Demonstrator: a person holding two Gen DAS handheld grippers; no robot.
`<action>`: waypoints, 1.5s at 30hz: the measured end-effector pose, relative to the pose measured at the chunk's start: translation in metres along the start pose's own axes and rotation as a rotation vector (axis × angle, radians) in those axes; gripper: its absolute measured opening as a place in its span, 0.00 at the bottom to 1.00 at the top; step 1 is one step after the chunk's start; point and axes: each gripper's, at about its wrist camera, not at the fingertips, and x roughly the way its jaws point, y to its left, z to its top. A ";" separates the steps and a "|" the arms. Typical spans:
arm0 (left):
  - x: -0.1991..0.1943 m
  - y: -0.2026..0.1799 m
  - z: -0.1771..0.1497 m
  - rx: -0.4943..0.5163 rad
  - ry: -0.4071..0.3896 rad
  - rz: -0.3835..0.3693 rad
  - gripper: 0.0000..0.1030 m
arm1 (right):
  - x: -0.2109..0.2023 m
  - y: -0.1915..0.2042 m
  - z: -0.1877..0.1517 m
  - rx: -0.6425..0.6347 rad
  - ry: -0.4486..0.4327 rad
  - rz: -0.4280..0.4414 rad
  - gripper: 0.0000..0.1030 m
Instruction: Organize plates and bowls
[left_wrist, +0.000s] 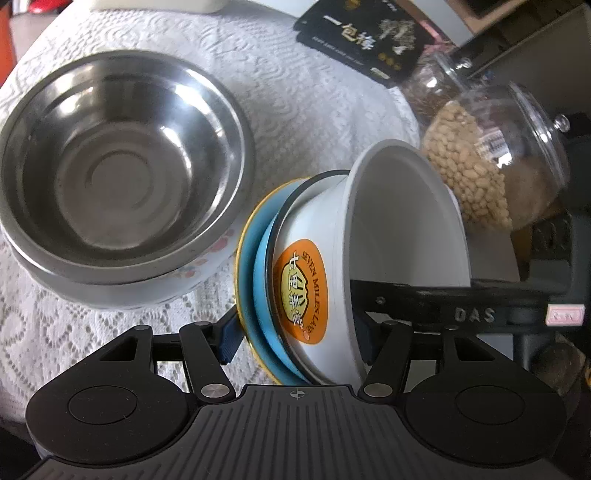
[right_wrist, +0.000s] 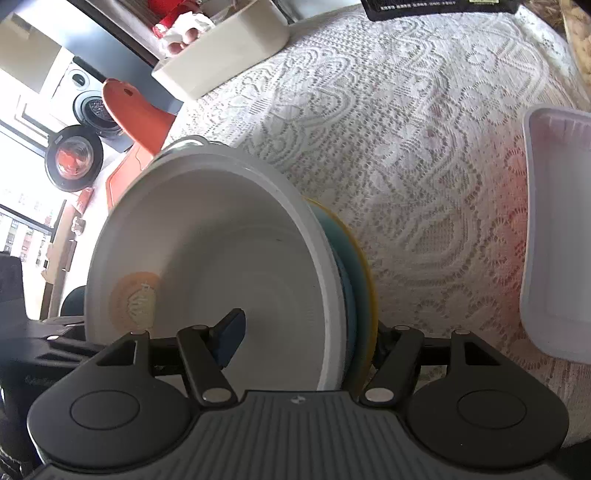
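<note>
In the left wrist view, the left tongs are clamping a tilted stack at lower centre: a white bowl with an orange label, nested in a black-rimmed bowl, on a blue plate with a yellow rim. One finger is pressing the plate's back, the other the white bowl's rim side. A steel bowl is sitting inside a flowered bowl at the left on the lace-covered counter. A jar of beans is standing at the right, a black packet at the top.

In the right wrist view, the right tongs are gripping the same stack, the left finger lying inside the white bowl, the other behind the blue plate. A white tray is lying at the right edge, a cream box at the upper left.
</note>
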 end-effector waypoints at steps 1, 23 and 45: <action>0.000 -0.001 0.001 0.002 -0.002 -0.001 0.62 | 0.001 -0.003 0.000 0.016 0.004 0.007 0.66; 0.008 -0.013 0.010 0.005 -0.007 0.048 0.62 | -0.001 -0.008 -0.005 0.038 0.010 0.023 0.63; -0.051 -0.021 0.042 0.043 -0.164 -0.038 0.62 | -0.053 0.045 0.033 -0.030 -0.093 -0.050 0.62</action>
